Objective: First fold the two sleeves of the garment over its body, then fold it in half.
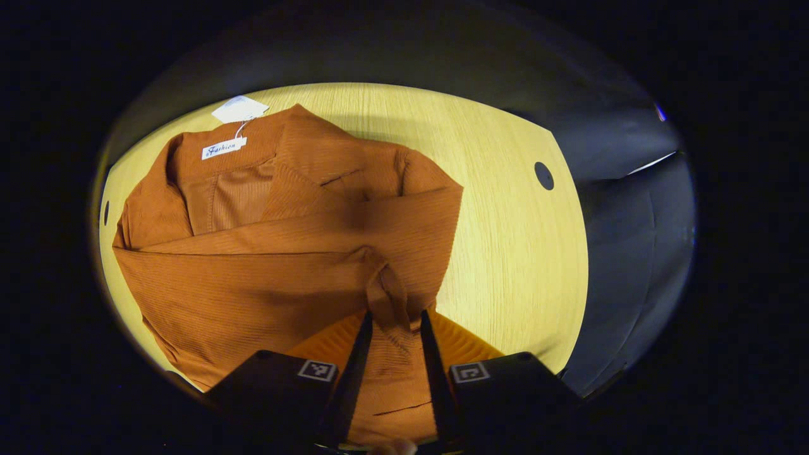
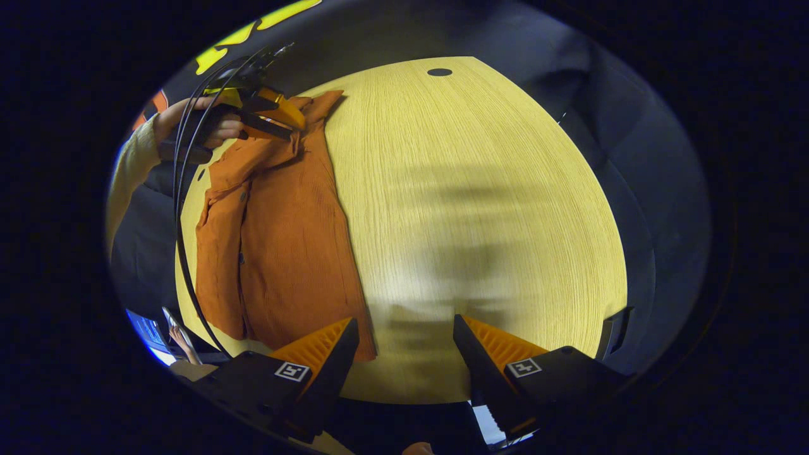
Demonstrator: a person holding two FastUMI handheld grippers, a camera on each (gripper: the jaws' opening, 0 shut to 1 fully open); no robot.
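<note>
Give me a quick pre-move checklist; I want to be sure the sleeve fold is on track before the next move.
1. Left gripper has fabric between its fingers: ok, a bunched sleeve end sits there.
2. Sleeve laid across the garment body: ok, it crosses over the front.
3. Right gripper free: ok, open over bare table, apart from the cloth.
4. Garment fully on the table: ok in the left gripper view.
5. Second sleeve folded: cannot tell.
6. Collar tag clear of the fold: ok, it lies beyond the collar.

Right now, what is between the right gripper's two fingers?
Bare wooden table, seen in the right gripper view. The right gripper is open, with the orange garment off to one side.
</note>
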